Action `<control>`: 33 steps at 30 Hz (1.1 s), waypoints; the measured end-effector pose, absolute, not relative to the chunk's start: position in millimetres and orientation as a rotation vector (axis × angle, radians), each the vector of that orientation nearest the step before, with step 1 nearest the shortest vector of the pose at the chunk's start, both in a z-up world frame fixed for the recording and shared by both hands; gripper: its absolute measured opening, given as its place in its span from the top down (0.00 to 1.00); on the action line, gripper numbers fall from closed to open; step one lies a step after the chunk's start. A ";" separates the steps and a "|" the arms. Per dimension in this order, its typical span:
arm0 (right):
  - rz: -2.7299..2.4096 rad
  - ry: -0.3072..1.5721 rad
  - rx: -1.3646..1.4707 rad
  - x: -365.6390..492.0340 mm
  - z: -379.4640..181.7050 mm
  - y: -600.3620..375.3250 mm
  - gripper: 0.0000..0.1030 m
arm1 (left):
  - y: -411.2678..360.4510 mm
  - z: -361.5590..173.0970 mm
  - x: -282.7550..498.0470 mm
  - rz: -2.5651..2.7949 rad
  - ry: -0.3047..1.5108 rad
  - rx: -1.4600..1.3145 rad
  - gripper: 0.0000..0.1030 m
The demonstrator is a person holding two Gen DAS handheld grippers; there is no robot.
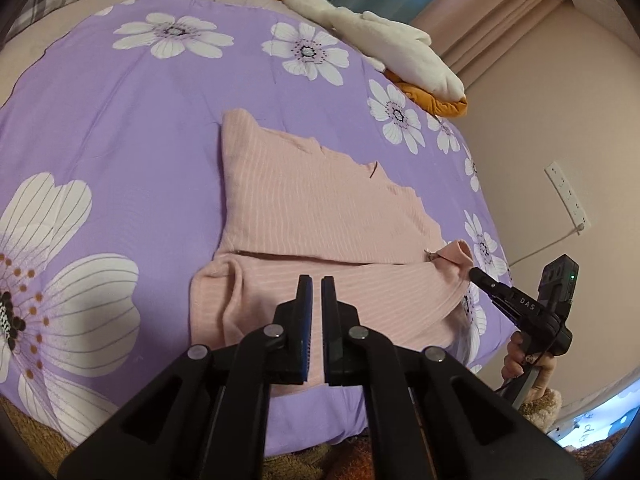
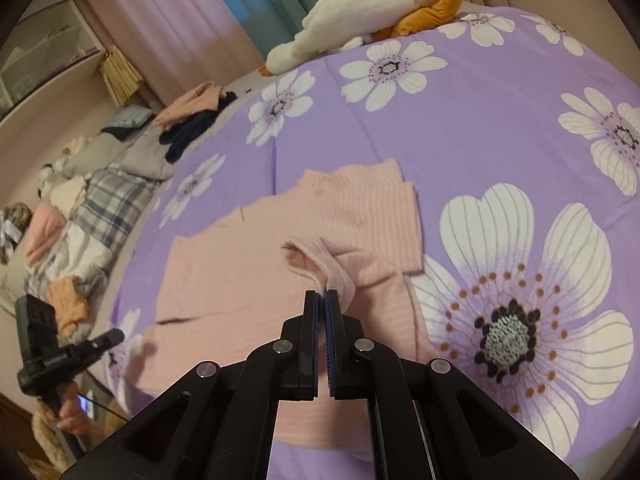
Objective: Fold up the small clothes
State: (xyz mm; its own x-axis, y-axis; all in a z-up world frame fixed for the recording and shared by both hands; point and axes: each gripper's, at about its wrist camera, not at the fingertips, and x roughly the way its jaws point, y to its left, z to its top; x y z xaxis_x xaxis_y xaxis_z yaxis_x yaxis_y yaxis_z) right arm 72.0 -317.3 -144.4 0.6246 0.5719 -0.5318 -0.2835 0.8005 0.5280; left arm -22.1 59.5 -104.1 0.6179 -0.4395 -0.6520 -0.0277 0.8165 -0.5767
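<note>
A pink ribbed garment (image 1: 304,216) lies partly folded on the purple flowered bedspread (image 1: 120,120). My left gripper (image 1: 317,280) hovers over its near edge, jaws a narrow gap apart, holding nothing. My right gripper (image 2: 323,294) is shut on the garment's sleeve cuff (image 2: 320,264) and lifts it above the garment body (image 2: 224,280). In the left wrist view the right gripper (image 1: 474,274) pinches the cuff (image 1: 456,254) at the garment's right edge. The left gripper (image 2: 116,336) shows at the lower left of the right wrist view.
A white and orange plush toy (image 1: 384,44) lies at the bed's far edge. A pile of other clothes (image 2: 192,116) and a plaid blanket (image 2: 104,204) sit along the bed's left side. A wall (image 1: 540,128) with a socket strip (image 1: 566,196) is to the right.
</note>
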 end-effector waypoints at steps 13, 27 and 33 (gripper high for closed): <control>0.483 0.774 0.434 159.8 -129.7 -284.2 0.96 | 88.4 -103.8 -35.5 -0.156 0.920 -0.603 0.67; 0.415 0.817 0.402 168.8 -137.9 -283.1 0.98 | 57.9 -128.5 -27.5 -0.134 1.043 -0.252 0.80; 0.411 0.790 0.396 146.9 -129.2 -297.5 0.99 | 38.1 -138.4 -21.6 -0.214 1.098 -0.205 0.85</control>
